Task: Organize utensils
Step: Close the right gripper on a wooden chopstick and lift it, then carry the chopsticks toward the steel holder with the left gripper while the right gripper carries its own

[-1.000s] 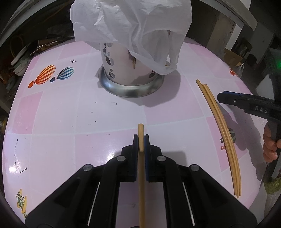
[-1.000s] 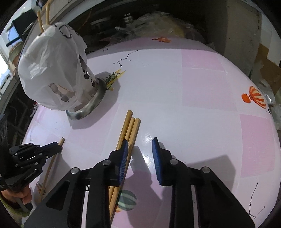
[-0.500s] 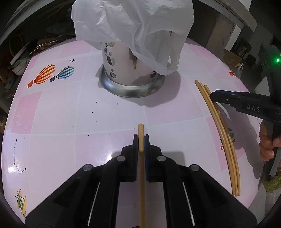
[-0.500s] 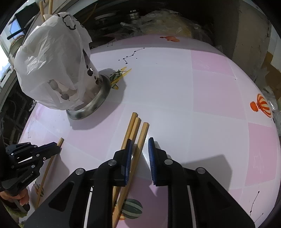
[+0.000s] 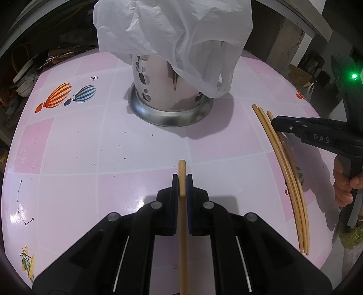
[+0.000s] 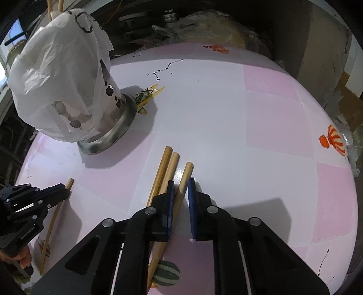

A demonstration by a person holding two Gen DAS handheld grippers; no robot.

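Seen from the left wrist camera, four wooden chopsticks are in view. One chopstick (image 5: 182, 204) is clamped between the blue pads of the left gripper (image 5: 182, 179), its tip poking out past the fingertips over the pink-and-white checked table (image 5: 90, 140). The other three chopsticks (image 5: 288, 172) lie side by side along the table's right edge. The right gripper (image 5: 275, 123) reaches in from the right onto their far ends, a person's hand (image 5: 344, 181) on its grip. A single perforated steel utensil holder (image 5: 168, 90) stands upright on its flared base at the far side of the table, with a white plastic bag (image 5: 172, 34) draped over its top. This view does not show what is inside it.

The right wrist camera shows what the first cannot: the right gripper's (image 6: 180, 188) jaws are closing around the rightmost chopstick (image 6: 183, 181) of the three, which lies between the pads, splayed from the other two chopsticks (image 6: 164, 168). The holder (image 6: 109, 113) leans at upper left under the bag (image 6: 56, 74), and two stick ends (image 6: 54, 6) rise behind the bag's top. The left gripper (image 6: 64, 192) appears at lower left, holding its chopstick (image 6: 53, 220).
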